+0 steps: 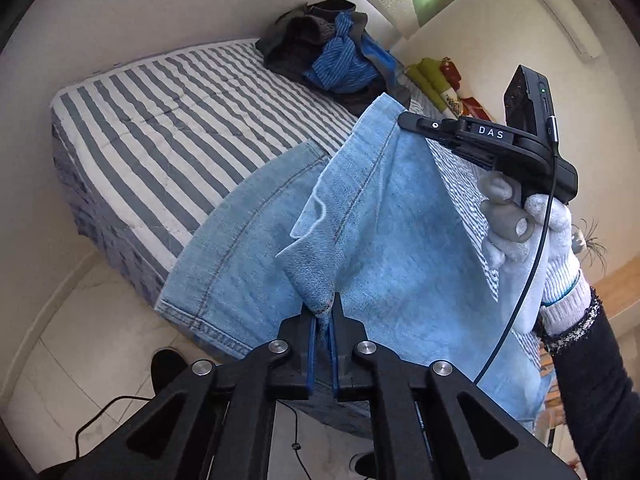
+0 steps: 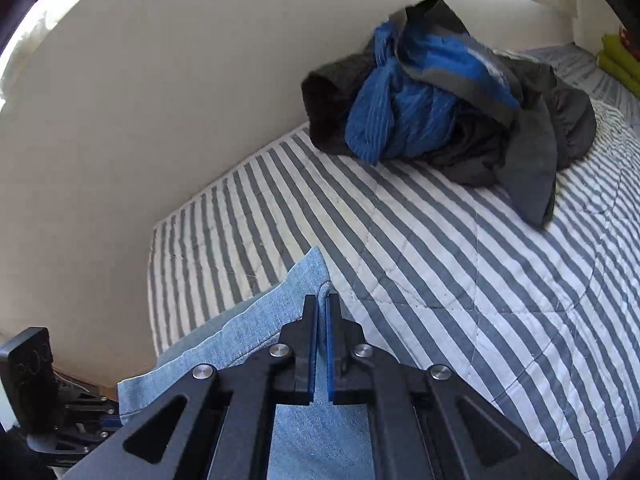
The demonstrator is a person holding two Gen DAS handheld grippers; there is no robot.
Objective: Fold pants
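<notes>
The left tongs (image 1: pixel 323 312) pinch a bunched fold of the light blue denim pants (image 1: pixel 248 240), and the right tongs (image 2: pixel 323 304) pinch another edge, holding them over the striped bed (image 2: pixel 440 248) near a clothes pile (image 2: pixel 432 100).

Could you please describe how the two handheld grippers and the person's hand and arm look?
Both the left gripper and the right gripper are matte black, with angular linkage arms, silver round rivets and blue pads inside the fingers. The right one carries white letters "DAS", a small green light and a thin black cable. The hand wears a white knit glove with grey fingertips; the sleeve is black.
</notes>
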